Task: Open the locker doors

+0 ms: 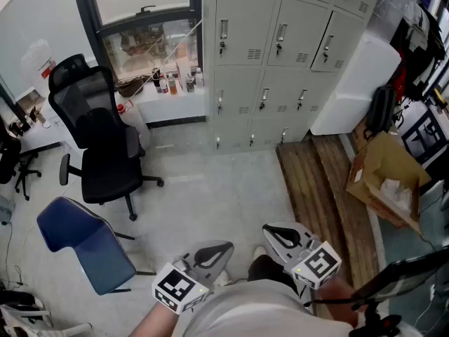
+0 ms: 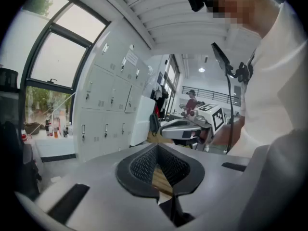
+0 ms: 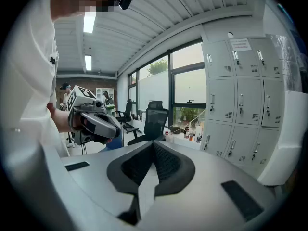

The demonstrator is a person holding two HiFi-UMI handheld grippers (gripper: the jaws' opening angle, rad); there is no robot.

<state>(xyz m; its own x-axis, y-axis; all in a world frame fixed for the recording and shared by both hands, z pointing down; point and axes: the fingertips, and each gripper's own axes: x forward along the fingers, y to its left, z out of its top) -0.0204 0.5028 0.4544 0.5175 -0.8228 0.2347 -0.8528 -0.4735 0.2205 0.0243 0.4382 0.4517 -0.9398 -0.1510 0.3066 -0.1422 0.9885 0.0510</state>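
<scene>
The pale grey metal locker doors (image 1: 280, 55) stand in rows and columns against the far wall, just to the right of a dark-framed window (image 1: 144, 5). Every door in view is closed flat, each with a small upright handle near one edge. They are well apart from both tongs, with open floor between.

The left tongs (image 1: 217, 251) and the right tongs (image 1: 277, 234) are held low, close to the person's body, side by side and pointing towards the lockers. In the left gripper view the black ribbed pads meet at their tips with nothing between them. The right gripper view shows the same: pads together at the tips, holding nothing.

The smooth pale grey floor (image 1: 210, 195) fills the middle of the room. A black mesh office chair on castors (image 1: 98, 139) stands on it at the left, and a blue plastic chair (image 1: 84, 241) sits nearer the person. Below the window, a white sill (image 1: 175, 107) carries a cluster of small bottles (image 1: 172, 83). To the right of the lockers a large white panel (image 1: 351, 83) leans against them. Dark brown wooden planks (image 1: 323, 195) lie on the floor in front of it, running towards the person. An open brown cardboard box (image 1: 386, 174) rests tilted beside the planks
</scene>
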